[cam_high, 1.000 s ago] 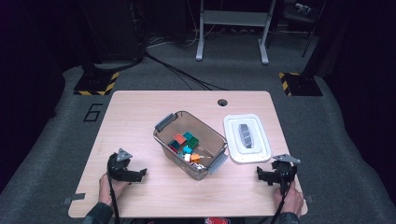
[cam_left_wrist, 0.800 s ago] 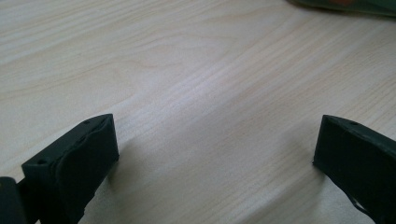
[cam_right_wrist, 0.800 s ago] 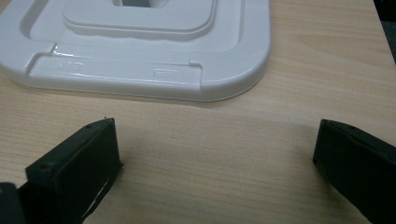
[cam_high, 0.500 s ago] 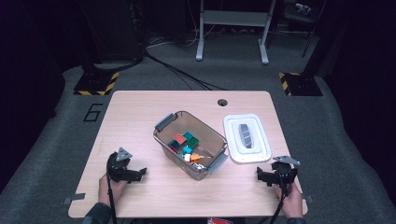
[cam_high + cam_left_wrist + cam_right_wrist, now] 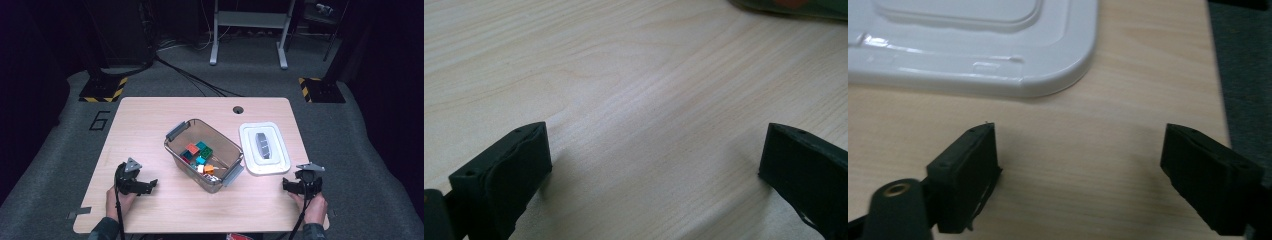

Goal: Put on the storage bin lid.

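High view puts the white lid point(image 5: 264, 148) flat on the table point(image 5: 150, 120), just beside the clear bin point(image 5: 202, 152) of blocks and just ahead of the right gripper point(image 5: 292, 186). A low approach could shove the lid off the near edge. Its jaws have just been closing a little, nothing between them, probably not touching it. Left gripper point(image 5: 654, 155) stands released over bare wood.

Dim room, grey carpet point(image 5: 60, 150), perhaps shelving legs point(image 5: 248, 35).
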Action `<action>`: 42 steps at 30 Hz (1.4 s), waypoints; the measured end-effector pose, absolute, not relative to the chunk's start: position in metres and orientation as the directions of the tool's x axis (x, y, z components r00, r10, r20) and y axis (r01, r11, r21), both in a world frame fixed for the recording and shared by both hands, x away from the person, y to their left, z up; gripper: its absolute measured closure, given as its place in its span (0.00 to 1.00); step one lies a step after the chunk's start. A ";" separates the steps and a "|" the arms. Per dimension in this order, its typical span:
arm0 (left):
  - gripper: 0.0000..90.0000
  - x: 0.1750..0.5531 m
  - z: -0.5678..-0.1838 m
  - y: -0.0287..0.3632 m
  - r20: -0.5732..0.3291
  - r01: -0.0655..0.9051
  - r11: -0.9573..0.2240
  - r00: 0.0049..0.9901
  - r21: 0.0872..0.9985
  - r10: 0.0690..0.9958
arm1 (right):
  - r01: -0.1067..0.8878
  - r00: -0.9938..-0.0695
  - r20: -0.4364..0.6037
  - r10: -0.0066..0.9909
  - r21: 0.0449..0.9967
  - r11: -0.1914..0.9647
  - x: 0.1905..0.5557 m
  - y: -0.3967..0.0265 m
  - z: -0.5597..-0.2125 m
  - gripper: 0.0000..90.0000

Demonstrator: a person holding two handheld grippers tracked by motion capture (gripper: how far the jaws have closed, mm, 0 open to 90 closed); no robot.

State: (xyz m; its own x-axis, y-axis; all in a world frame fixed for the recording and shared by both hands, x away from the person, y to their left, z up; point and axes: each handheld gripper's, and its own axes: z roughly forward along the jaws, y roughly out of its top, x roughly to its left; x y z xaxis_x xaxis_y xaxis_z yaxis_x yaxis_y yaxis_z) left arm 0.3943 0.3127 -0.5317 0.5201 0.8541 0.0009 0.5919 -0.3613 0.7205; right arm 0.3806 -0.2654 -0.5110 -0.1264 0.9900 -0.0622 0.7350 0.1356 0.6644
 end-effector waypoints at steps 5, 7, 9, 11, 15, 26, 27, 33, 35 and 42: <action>0.00 0.394 -0.531 0.313 0.005 0.593 -0.367 0.521 0.717 0.853 | 0.718 -0.151 -0.039 0.988 0.683 0.137 0.389 -0.263 -0.494 0.15; 0.00 0.394 -0.531 0.313 0.005 0.593 -0.367 0.521 0.717 0.853 | 0.717 -0.157 -0.033 0.987 0.684 0.137 0.391 -0.261 -0.491 0.15; 0.00 0.394 -0.531 0.313 0.006 0.593 -0.368 0.522 0.716 0.853 | 0.695 -0.219 -0.035 0.975 0.696 0.180 0.398 -0.254 -0.485 0.12; 0.00 0.394 -0.531 0.313 0.004 0.593 -0.365 0.521 0.718 0.854 | 0.686 -0.248 -0.015 0.969 0.703 0.187 0.402 -0.248 -0.483 0.09; 0.00 0.394 -0.531 0.313 0.006 0.592 -0.368 0.522 0.717 0.853 | 0.680 -0.270 0.013 0.963 0.711 0.181 0.416 -0.237 -0.480 0.01; 0.00 0.394 -0.531 0.313 0.006 0.592 -0.367 0.522 0.717 0.853 | 0.691 -0.294 0.047 0.955 0.700 0.179 0.452 -0.213 -0.473 0.00; 0.00 0.394 -0.531 0.313 0.007 0.593 -0.372 0.525 0.714 0.851 | 0.697 -0.285 0.038 0.958 0.694 0.179 0.457 -0.209 -0.474 0.00; 0.01 0.394 -0.531 0.313 0.006 0.593 -0.371 0.526 0.714 0.851 | 0.713 -0.276 0.057 0.959 0.681 0.165 0.477 -0.199 -0.476 0.17; 0.01 0.394 -0.531 0.313 0.004 0.593 -0.369 0.524 0.715 0.851 | 0.727 -0.263 0.069 0.962 0.670 0.150 0.486 -0.197 -0.478 0.22; 0.01 0.394 -0.531 0.313 0.004 0.591 -0.367 0.524 0.718 0.852 | 0.725 -0.260 -0.026 0.965 0.656 0.212 0.499 -0.183 -0.488 0.43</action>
